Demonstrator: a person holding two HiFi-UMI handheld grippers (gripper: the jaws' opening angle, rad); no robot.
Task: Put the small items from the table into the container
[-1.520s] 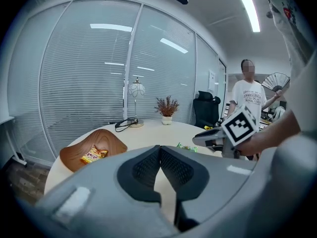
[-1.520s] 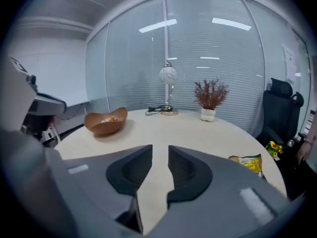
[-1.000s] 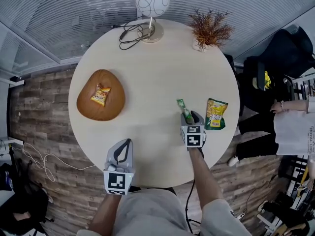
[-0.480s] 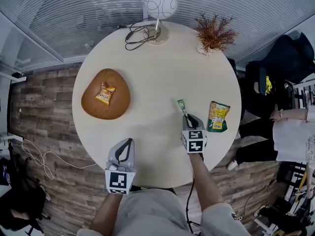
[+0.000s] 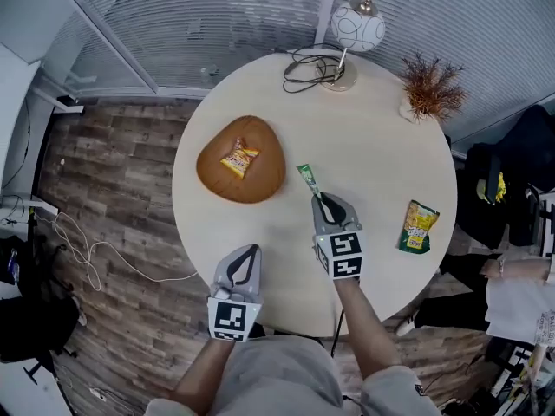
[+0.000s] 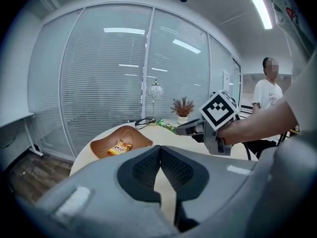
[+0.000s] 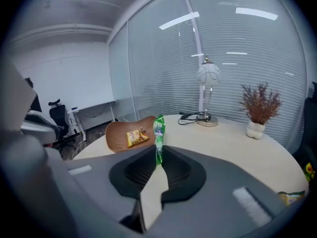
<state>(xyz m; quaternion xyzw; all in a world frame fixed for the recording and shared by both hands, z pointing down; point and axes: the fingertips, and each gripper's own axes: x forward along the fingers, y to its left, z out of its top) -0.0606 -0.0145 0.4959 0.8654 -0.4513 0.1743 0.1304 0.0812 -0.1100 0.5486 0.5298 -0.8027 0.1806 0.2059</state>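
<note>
1. Right gripper (image 5: 323, 199): the jaws are clamped narrow on the lower end of a slim green foil sachet (image 5: 306, 178). In the right gripper view the sachet stands up out of the pads, clear of the table top.
2. Change: one second ago the jaws stood wider, around the sachet as it lay on the table just beside the yellow-green snack pouch (image 5: 417, 226). The sachet is now gripped, lifted and well apart from that pouch. Its free end is near the right rim of the brown, rounded wooden bowl (image 5: 260, 185).
3. Left gripper (image 5: 245, 258): the jaws are together with nothing between them. It hovers near the table's near edge and has shifted only slightly.
4. Container: the wooden bowl lies on the left half of the round, pale table (image 5: 364, 146). It already holds one orange snack packet (image 5: 238, 159).
5. Meaning for the task: the pick step is judged complete and the carry is under way. The sachet has not yet been released into the bowl.
6. Remaining: the yellow-green snack pouch lies on the table's right side, untouched, and is probably the next item.
</note>
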